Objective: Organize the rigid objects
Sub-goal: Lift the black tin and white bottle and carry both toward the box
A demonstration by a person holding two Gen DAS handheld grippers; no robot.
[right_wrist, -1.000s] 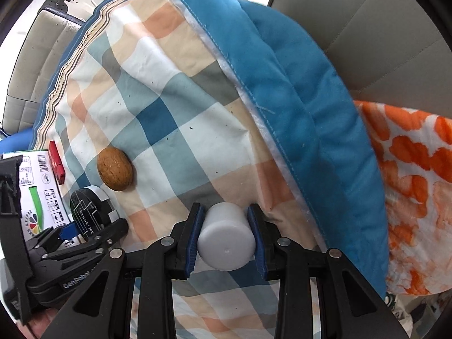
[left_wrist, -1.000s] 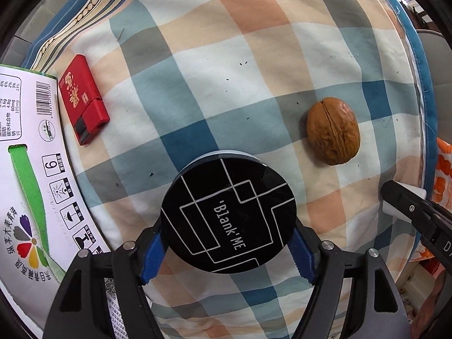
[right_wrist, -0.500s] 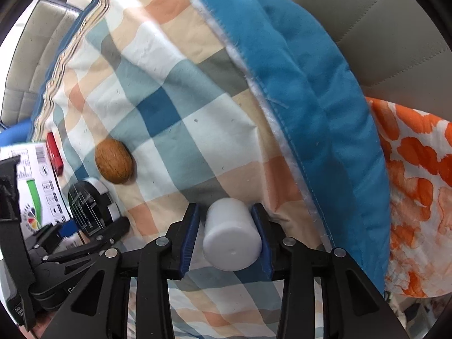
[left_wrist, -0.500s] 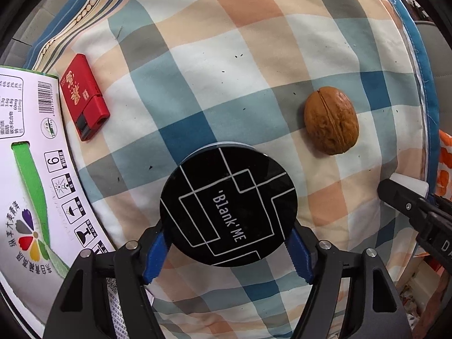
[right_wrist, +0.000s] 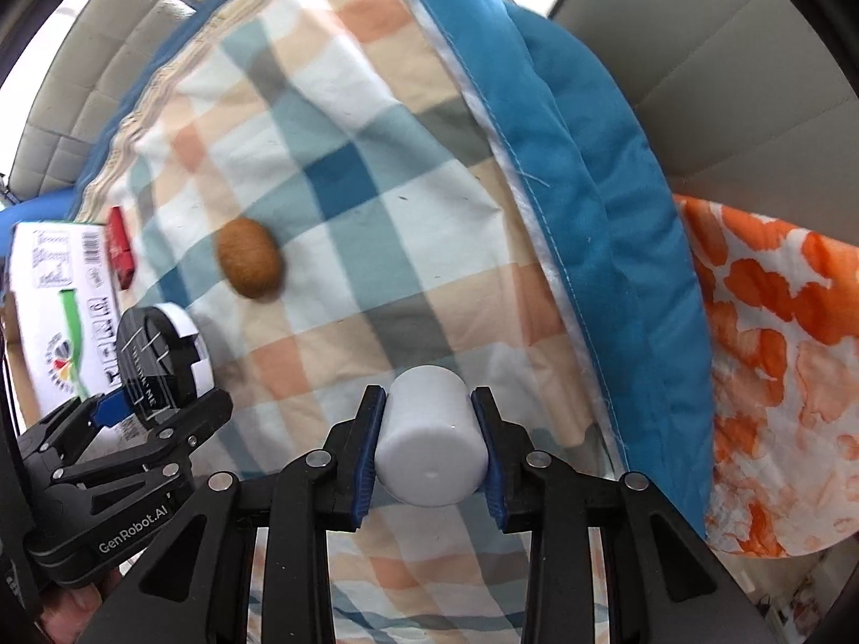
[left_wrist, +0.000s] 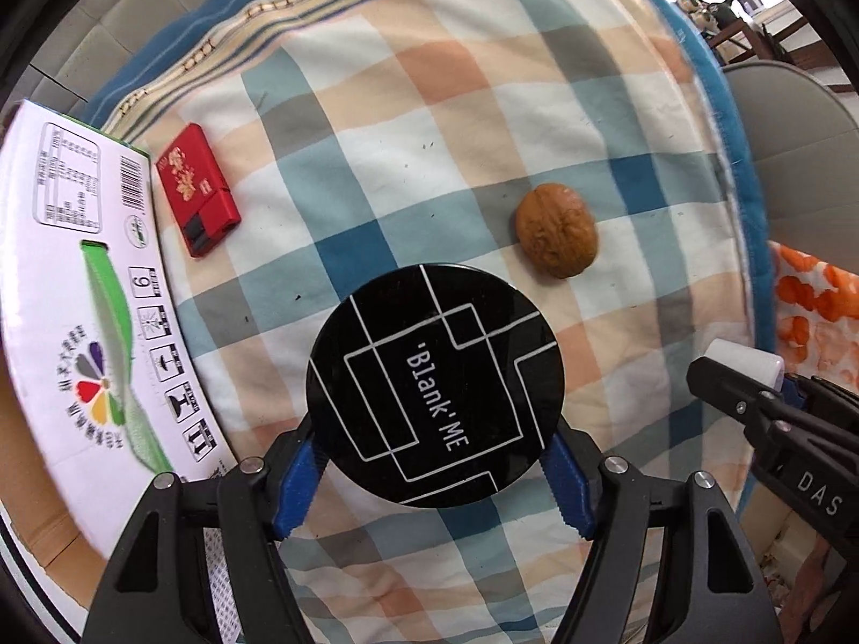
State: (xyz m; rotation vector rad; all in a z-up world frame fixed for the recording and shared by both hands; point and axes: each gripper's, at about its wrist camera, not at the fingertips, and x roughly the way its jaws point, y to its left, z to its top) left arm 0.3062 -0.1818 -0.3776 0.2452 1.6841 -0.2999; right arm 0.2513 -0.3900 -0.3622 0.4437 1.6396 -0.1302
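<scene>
My left gripper (left_wrist: 429, 475) is shut on a round black tin (left_wrist: 435, 383) lettered 'Blank'ME, held above the checked blanket (left_wrist: 408, 123). My right gripper (right_wrist: 429, 448) is shut on a white plastic cylinder (right_wrist: 429, 437). A brown walnut (left_wrist: 557, 229) lies on the blanket just beyond the tin; it also shows in the right wrist view (right_wrist: 248, 257). A red lighter-like box (left_wrist: 197, 188) lies at the left next to a cardboard box (left_wrist: 70, 290). The right gripper with the cylinder shows at the right in the left wrist view (left_wrist: 751, 375).
The white printed cardboard box stands open at the blanket's left edge. A thick blue blanket border (right_wrist: 580, 214) runs along the right. An orange patterned cloth (right_wrist: 762, 375) and a grey seat (right_wrist: 725, 53) lie beyond it.
Both grippers have lifted and pulled back a little with their objects; the tin sits lower and nearer in view, and the walnut and red box appear farther off.
</scene>
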